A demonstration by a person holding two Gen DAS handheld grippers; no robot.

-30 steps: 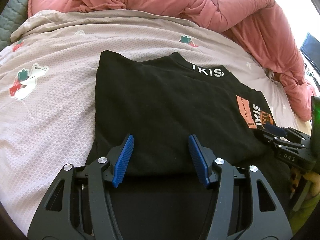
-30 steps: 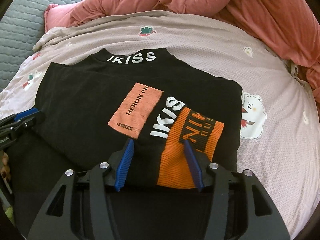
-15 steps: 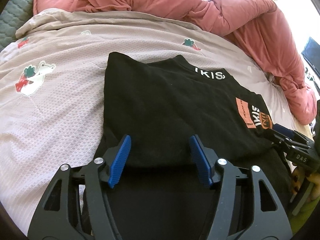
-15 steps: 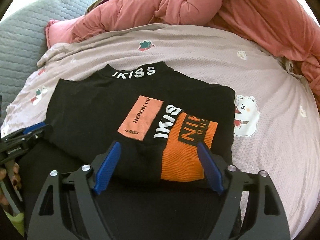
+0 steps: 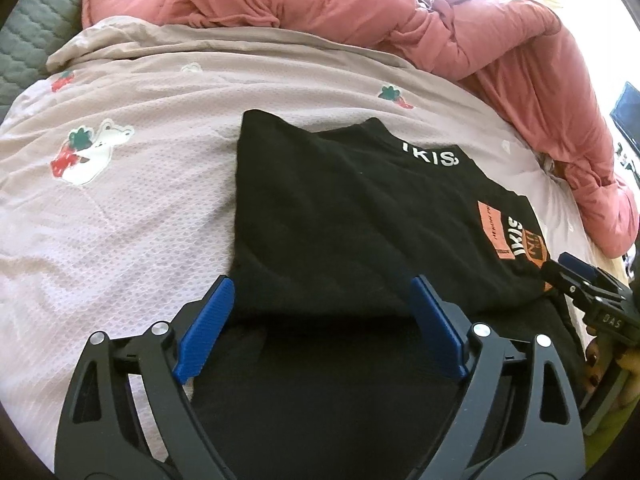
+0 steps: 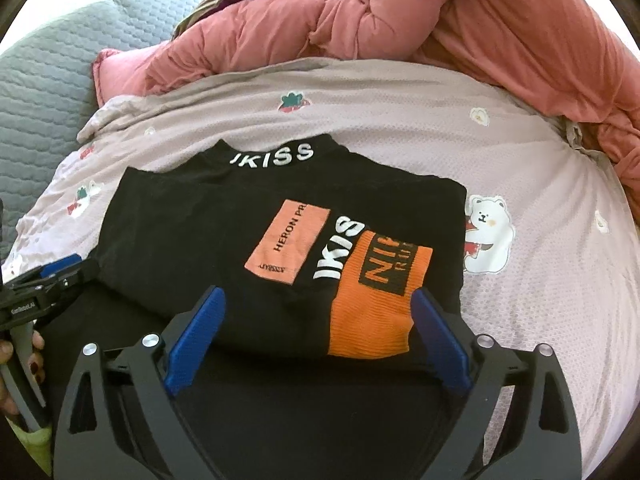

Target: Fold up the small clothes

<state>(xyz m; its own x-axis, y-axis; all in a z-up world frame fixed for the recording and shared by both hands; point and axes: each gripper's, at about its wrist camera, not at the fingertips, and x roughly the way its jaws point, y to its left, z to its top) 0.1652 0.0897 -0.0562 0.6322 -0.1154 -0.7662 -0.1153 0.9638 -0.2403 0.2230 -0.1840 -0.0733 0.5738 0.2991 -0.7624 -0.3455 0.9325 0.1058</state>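
Both grippers' fingers spread wider, folded black top (image 6: 208,232) lying just beyond fingertips, unheld

Pale pink bedsheet (image 6: 400,128) with bear and strawberry prints covers the bed. Bunched pink duvet (image 6: 460,20) lies along its far edge, beside a grey quilted mattress pad (image 6: 60,60).

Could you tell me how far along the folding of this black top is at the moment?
Done: the black top lies on the bedspread as a compact rectangle, sleeves tucked in, collar lettering at the far edge. In hand: nothing. The left gripper and right gripper are both open at its near folded edge, with more black fabric below them. Left: probably one more fold or some smoothing.
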